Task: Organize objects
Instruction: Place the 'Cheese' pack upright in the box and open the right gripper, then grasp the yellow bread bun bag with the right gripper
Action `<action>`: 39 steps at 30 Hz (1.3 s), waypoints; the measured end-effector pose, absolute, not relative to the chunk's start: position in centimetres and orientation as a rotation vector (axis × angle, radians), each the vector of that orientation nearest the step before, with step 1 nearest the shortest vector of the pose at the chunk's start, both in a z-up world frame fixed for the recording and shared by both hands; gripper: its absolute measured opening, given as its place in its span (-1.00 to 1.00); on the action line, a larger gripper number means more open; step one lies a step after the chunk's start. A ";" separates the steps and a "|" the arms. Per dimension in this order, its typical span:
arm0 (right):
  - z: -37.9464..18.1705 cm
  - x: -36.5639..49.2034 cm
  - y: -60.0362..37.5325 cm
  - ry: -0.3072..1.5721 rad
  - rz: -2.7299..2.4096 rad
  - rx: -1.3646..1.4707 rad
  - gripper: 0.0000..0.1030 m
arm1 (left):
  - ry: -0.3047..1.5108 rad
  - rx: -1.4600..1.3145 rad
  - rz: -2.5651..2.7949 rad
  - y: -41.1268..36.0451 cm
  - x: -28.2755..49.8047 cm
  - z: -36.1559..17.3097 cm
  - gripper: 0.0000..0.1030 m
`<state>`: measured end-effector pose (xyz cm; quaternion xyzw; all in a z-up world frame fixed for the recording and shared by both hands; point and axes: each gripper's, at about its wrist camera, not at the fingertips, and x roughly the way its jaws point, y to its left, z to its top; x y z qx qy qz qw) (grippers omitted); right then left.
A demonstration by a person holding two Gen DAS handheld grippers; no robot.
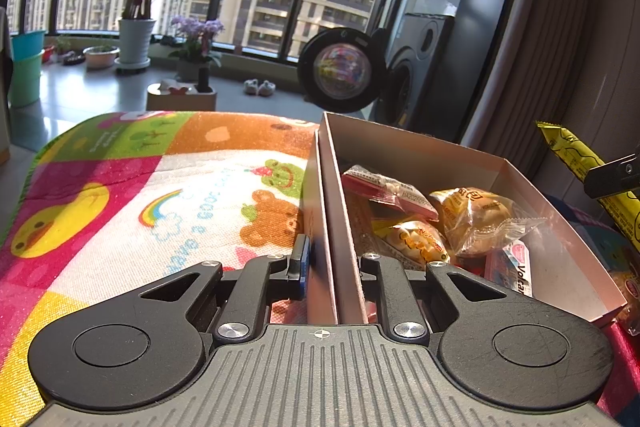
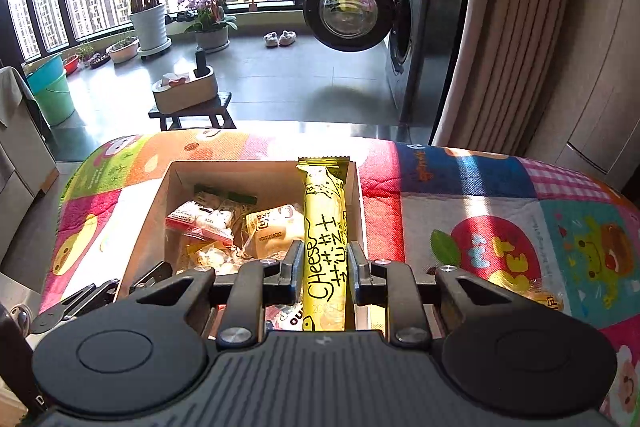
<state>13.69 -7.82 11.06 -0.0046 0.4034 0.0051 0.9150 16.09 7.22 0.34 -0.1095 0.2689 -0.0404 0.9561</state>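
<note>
An open cardboard box (image 1: 420, 151) (image 2: 176, 175) sits on a colourful cartoon mat and holds several wrapped snacks (image 1: 472, 215) (image 2: 208, 223). My left gripper (image 1: 332, 263) is shut on the box's left wall, one finger outside and one inside. My right gripper (image 2: 324, 259) is shut on a long yellow cheese stick packet (image 2: 324, 227), held lengthwise above the right side of the box. In the left wrist view that yellow packet (image 1: 576, 155) shows at the far right edge, above the box.
The mat (image 1: 120, 211) (image 2: 500, 211) covers a raised surface. A small yellow wrapped snack (image 2: 546, 299) lies on the mat right of the box. Beyond are a tiled floor, a stool with a tissue box (image 2: 184, 91), potted plants (image 2: 150, 23) and a washing machine with an open door (image 2: 348, 11).
</note>
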 end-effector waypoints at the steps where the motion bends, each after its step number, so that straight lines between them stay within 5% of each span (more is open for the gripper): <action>1: 10.4 14.3 -7.9 0.844 0.005 -0.004 -0.58 | 0.546 -0.222 -0.082 7.2 16.1 0.3 -0.67; 14: 9.9 12.9 -11.0 0.810 -0.016 0.028 -0.32 | 0.546 -0.223 -0.083 7.2 16.1 0.3 -0.67; 25: 9.1 10.2 -24.3 0.779 -0.366 0.095 0.57 | 0.546 -0.223 -0.083 7.2 16.1 0.3 -0.67; 39: 2.1 8.2 -32.4 0.897 -0.492 0.301 0.52 | 0.548 -0.226 -0.084 7.2 16.0 0.3 -0.67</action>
